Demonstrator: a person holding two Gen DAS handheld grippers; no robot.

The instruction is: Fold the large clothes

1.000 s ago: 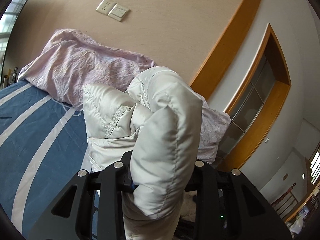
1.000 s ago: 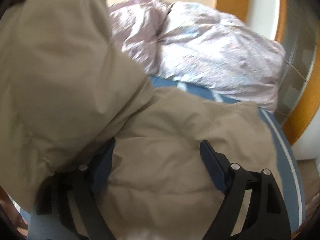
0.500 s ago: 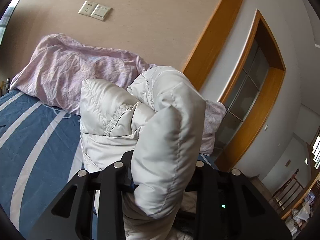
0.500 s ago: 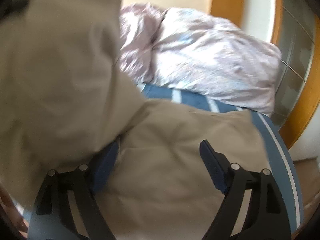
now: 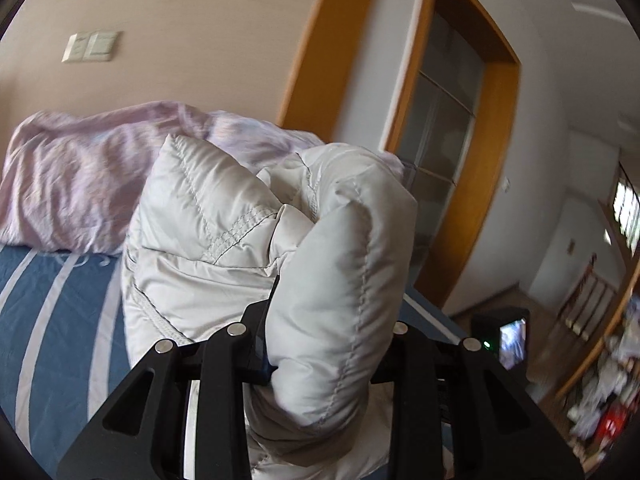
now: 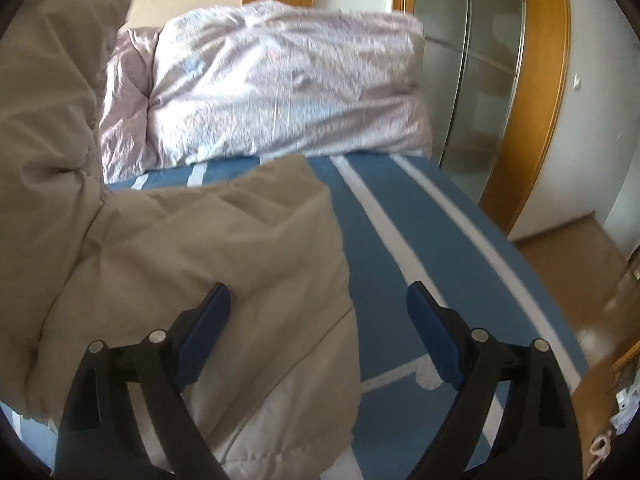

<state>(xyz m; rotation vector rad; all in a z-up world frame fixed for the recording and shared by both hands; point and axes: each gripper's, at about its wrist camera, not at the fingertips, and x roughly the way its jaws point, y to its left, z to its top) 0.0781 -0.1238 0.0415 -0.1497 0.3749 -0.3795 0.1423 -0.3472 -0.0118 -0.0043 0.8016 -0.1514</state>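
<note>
Left wrist view shows the left gripper [image 5: 332, 344] clamped on a thick, puffy fold of the pale quilted jacket [image 5: 224, 240], the padding bulging up and forward between its narrow-set jaws and lifted clear of the blue striped bed [image 5: 48, 320]. Beyond that bunched fold, against the wall, lies the crumpled lilac duvet [image 5: 76, 176], and the rest of the garment falls away from the jaws toward the bed on the duvet's near side. Right wrist view shows the same jacket [image 6: 180, 248] from its beige outer face: its body is spread on the bed [image 6: 432, 248] just short of the duvet [image 6: 280, 92], while one part rises steeply at the left of the picture, presumably the portion the other hand is hoisting, though the blur makes that hard to confirm. The right gripper [image 6: 320, 336] has its jaws wide, having just been opening further, and nothing is pinched between them; the jacket's right-hand edge runs down between the blue pads [image 6: 204, 336], with cloth under the left pad and bare sheet under the right one. So the free edge lies directly ahead of and below the right jaws, its long axis running from the duvet toward the camera, roughly along the bed's stripes. The right hand is the nearer one to that loose edge. A sound next move would be to drop onto the edge and close, so both hands can carry the fold across. No container figures in this scene.
</note>
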